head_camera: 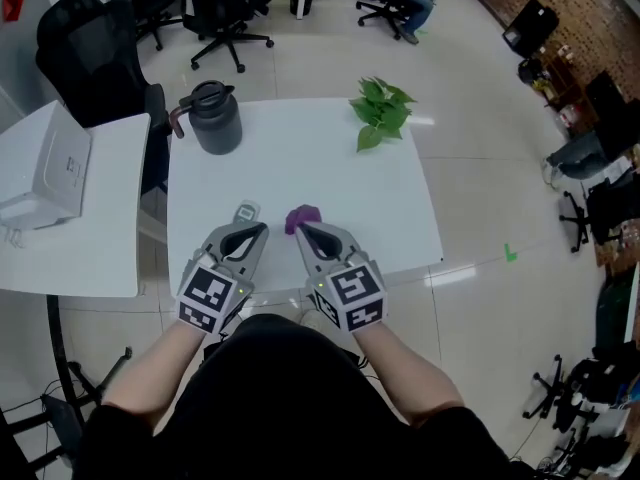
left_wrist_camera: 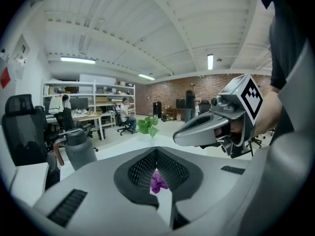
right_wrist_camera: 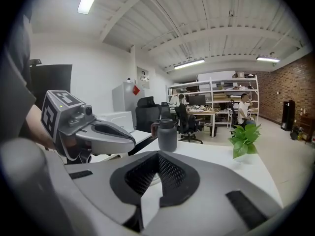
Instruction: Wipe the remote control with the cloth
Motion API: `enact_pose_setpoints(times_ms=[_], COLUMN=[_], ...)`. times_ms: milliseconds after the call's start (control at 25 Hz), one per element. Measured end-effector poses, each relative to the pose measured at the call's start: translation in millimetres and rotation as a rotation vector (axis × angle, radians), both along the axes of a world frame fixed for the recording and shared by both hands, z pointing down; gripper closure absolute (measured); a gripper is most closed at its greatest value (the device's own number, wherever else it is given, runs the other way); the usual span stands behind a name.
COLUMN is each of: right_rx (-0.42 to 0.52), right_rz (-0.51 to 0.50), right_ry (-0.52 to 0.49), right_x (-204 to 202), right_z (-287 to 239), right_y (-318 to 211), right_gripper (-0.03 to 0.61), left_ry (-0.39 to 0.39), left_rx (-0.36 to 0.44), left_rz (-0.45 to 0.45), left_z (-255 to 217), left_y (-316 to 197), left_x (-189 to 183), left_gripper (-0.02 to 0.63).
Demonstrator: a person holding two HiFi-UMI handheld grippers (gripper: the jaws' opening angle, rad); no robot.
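Observation:
On the white table (head_camera: 300, 158) the remote control (head_camera: 246, 211) shows as a small pale grey piece, just beyond the tip of my left gripper (head_camera: 258, 230). To its right lies the crumpled purple cloth (head_camera: 303, 216), close in front of my right gripper (head_camera: 302, 231). Both grippers hover side by side over the table's near edge, jaws shut with nothing between them. In the left gripper view the purple cloth (left_wrist_camera: 158, 182) peeks through below the closed jaws, and the right gripper (left_wrist_camera: 206, 129) hangs to the right. The right gripper view shows the left gripper (right_wrist_camera: 106, 136) at the left.
A dark grey jug (head_camera: 213, 118) stands at the table's far left and a green plant (head_camera: 380, 110) at the far right. A side table with a white box (head_camera: 50, 173) adjoins on the left. Black office chairs (head_camera: 95, 58) stand behind.

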State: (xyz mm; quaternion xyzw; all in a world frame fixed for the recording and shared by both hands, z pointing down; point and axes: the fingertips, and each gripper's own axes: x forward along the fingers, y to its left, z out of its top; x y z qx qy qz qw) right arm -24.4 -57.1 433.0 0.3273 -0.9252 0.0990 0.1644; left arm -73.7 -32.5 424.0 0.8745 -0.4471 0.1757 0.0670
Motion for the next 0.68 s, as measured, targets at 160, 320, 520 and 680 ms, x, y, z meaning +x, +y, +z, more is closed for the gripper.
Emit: enact_pose_setpoints(times_ms=[160, 320, 520, 680], right_rx=[0.005, 0.009, 0.009, 0.011], right_rz=[0.017, 0.028, 0.035, 0.033], right_ry=[0.007, 0.014, 0.022, 0.026], right_x=[-6.0, -8.6, -7.8, -9.3], right_z=[-1.6, -1.8, -1.2, -1.7], right_y=[6.4, 11.4, 14.8, 17.0], right_gripper=[0.561, 0.563, 0.562, 0.563], left_ry=[0.001, 0.005, 0.008, 0.008], left_rx=[-0.001, -0.005, -0.008, -0.006], left_rz=[0.027, 0.043, 0.054, 0.055], left_z=[-0.8, 0.5, 1.8, 1.5], left_y=[3.8, 7.8, 11.8, 13.0], left_x=[-0.9, -1.5, -0.1, -0.2], left_gripper=[0.614, 0.614, 0.614, 0.614])
